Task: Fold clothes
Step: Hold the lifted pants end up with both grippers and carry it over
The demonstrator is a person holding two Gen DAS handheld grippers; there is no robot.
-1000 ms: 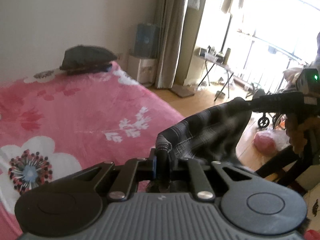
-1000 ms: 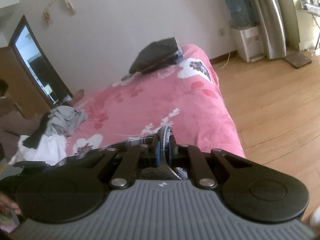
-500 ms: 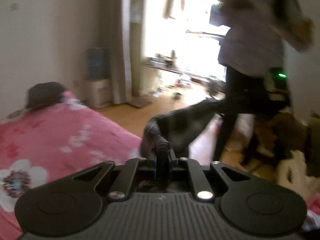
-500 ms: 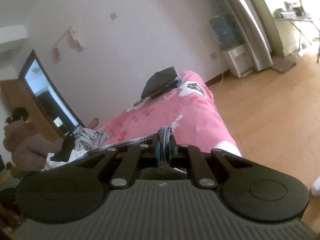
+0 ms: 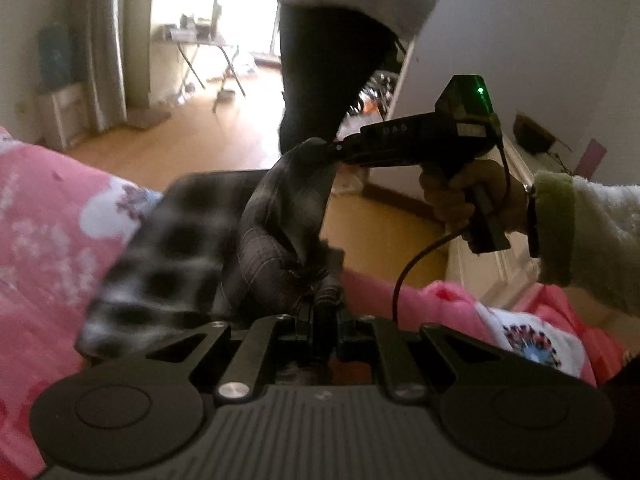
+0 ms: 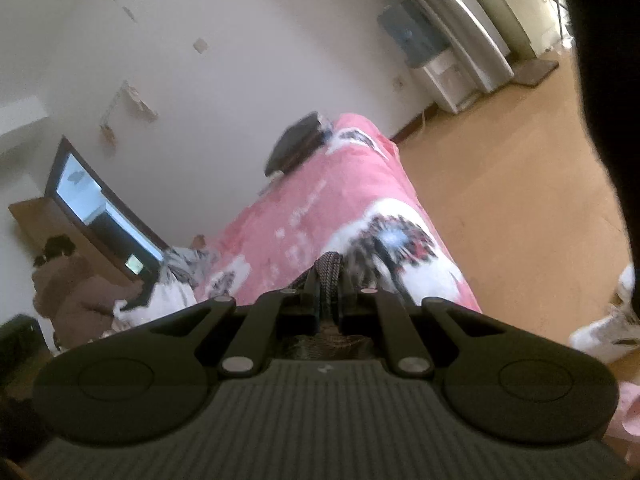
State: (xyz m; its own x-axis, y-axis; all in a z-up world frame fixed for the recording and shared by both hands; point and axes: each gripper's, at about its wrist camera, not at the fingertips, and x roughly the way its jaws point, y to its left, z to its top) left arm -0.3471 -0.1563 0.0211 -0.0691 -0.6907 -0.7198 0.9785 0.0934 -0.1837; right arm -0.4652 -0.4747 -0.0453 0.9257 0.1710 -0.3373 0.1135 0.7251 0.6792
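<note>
A dark plaid garment (image 5: 276, 220) hangs in the air between my two grippers, above the pink floral bed (image 5: 44, 224). My left gripper (image 5: 320, 312) is shut on one edge of it. In the left wrist view my right gripper (image 5: 334, 148), held in a hand, is shut on another corner, higher up and to the right. In the right wrist view the right gripper (image 6: 328, 292) pinches a rolled edge of the plaid garment (image 6: 329, 272) over the bed (image 6: 320, 208). The rest of the cloth hangs hidden below the gripper body.
A folded dark garment (image 6: 298, 144) lies at the far end of the bed. A heap of grey and white clothes (image 6: 176, 280) lies at the bed's left. A person in brown (image 6: 68, 284) sits by a mirror. Wooden floor (image 6: 500, 184) runs along the right. Dark-trousered legs (image 5: 320, 68) stand close.
Both grippers have swung round with the garment in them. The left view turned from the bed towards the room, and the right gripper now stands close in front of it.
</note>
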